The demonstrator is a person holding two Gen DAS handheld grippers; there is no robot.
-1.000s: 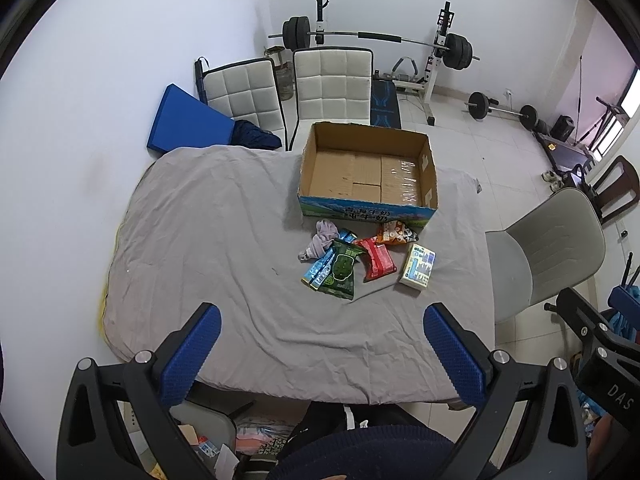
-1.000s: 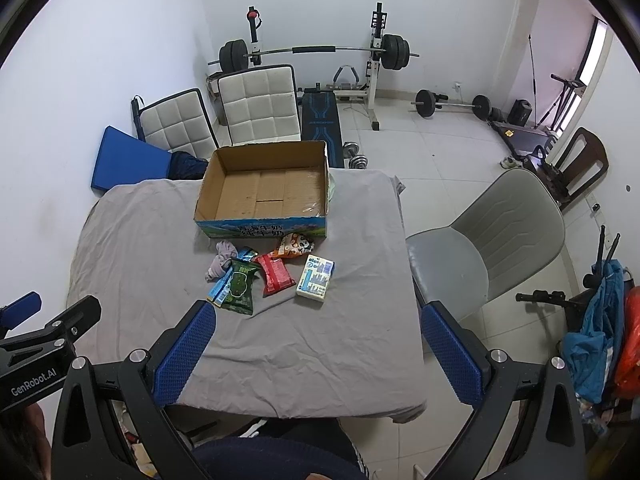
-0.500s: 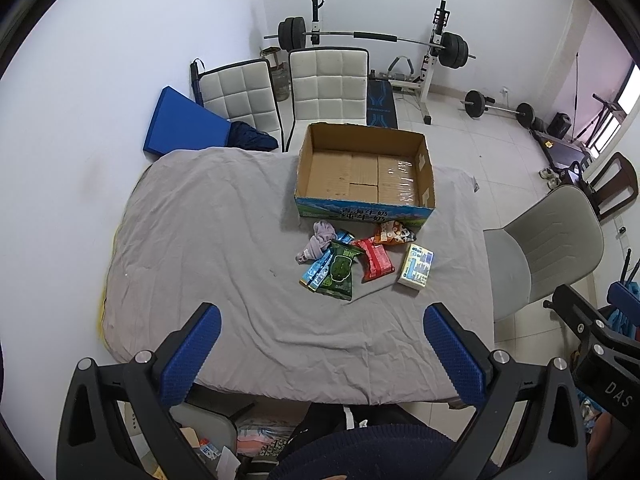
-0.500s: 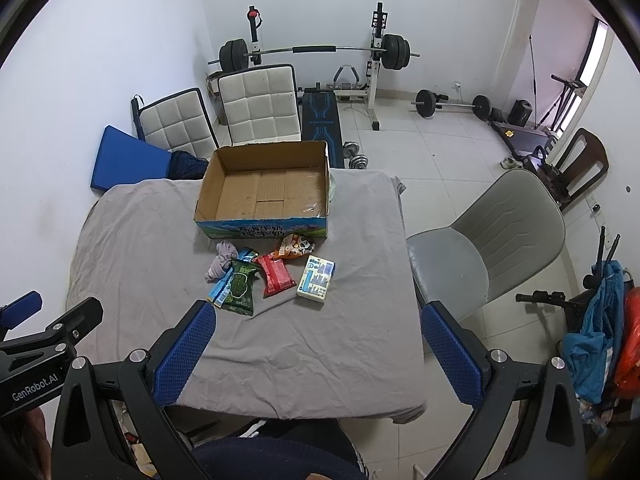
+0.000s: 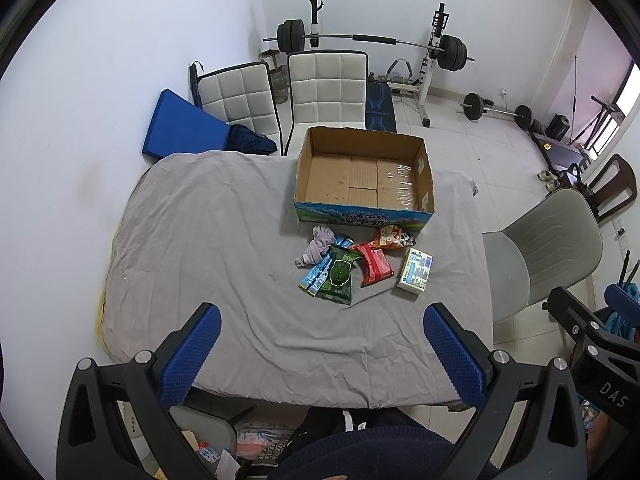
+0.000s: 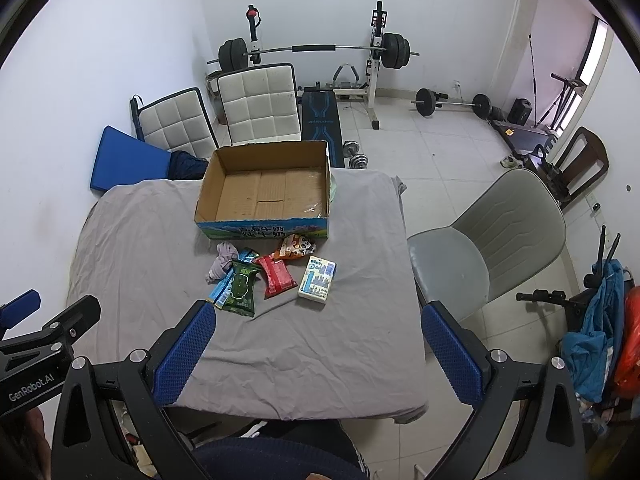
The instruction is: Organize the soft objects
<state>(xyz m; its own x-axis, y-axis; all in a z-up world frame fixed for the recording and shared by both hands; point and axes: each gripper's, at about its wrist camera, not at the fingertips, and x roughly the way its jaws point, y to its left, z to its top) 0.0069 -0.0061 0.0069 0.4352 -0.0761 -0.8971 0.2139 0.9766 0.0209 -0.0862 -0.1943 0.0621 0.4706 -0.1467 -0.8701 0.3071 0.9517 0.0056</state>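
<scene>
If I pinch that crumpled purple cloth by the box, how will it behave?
The purple cloth looks bunched and limp, so it will probably droop and unfold when lifted. It touches the blue packet and may drag it. It seems light and unlikely to roll.

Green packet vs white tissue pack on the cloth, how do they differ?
The green packet is dark, flat and crinkly-edged; the white tissue pack is pale, blocky and thicker. The green packet overlaps a blue packet in the cluster; the white tissue pack lies apart at the cluster's right end. Both lie flat on the grey cloth, outside the empty cardboard box, untouched by either gripper.
</scene>
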